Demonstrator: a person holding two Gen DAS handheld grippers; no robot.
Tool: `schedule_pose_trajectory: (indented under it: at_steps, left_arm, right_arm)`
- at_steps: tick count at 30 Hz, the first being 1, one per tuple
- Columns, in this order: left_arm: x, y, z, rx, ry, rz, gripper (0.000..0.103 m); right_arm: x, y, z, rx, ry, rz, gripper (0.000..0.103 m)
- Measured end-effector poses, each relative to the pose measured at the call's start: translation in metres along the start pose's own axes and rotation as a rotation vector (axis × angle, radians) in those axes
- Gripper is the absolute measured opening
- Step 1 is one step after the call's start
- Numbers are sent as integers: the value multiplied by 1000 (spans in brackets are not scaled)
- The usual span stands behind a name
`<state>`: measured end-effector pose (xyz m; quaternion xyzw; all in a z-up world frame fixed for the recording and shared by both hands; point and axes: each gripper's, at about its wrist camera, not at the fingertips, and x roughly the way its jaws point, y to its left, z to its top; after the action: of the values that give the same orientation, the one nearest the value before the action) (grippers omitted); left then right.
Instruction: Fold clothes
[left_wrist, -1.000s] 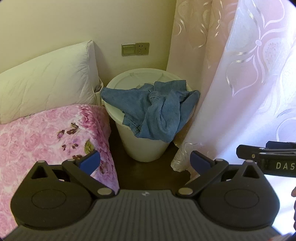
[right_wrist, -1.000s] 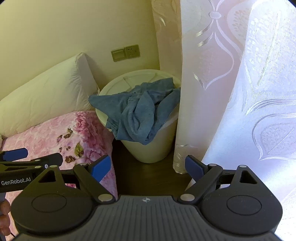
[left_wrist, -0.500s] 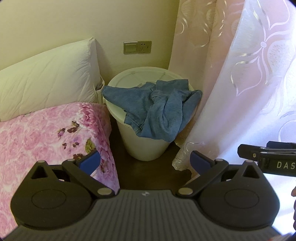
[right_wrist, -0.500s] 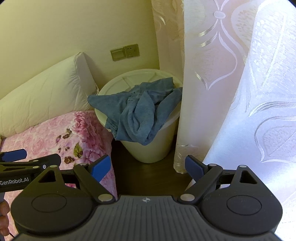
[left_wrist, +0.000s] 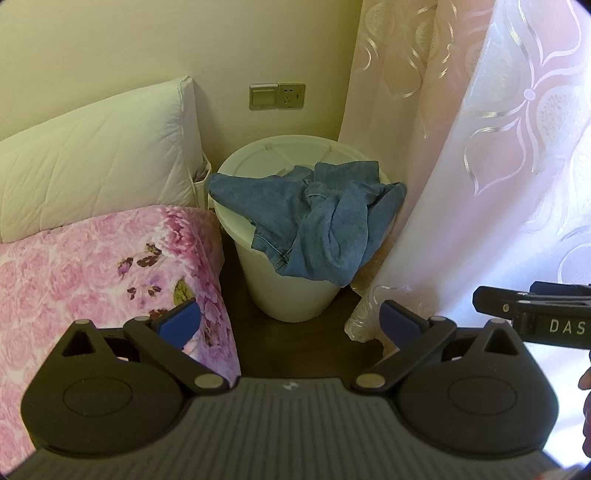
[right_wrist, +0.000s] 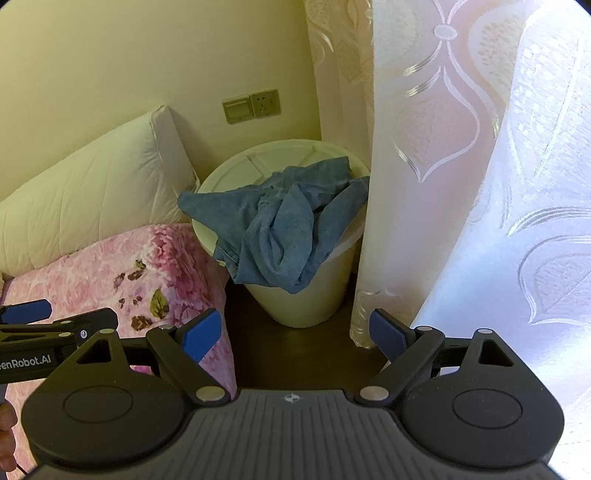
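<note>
The blue jeans lay bunched on the white bin by the bed. Both grippers, left and right, were wide open and held nothing.

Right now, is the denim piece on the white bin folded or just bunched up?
Bunched up. The denim garment lies crumpled on the white bin, twisted, one end hanging over the rim.
</note>
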<state>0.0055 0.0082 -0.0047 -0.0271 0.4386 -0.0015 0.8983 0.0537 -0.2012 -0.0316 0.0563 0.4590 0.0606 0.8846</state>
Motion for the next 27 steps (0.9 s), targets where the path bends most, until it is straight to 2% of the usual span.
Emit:
schedule_pose_trajectory:
  at_steps: [27]
  left_arm:
    - [3, 31, 16, -3, -16, -21, 102]
  right_arm:
    - [9, 22, 17, 14, -18, -24, 90]
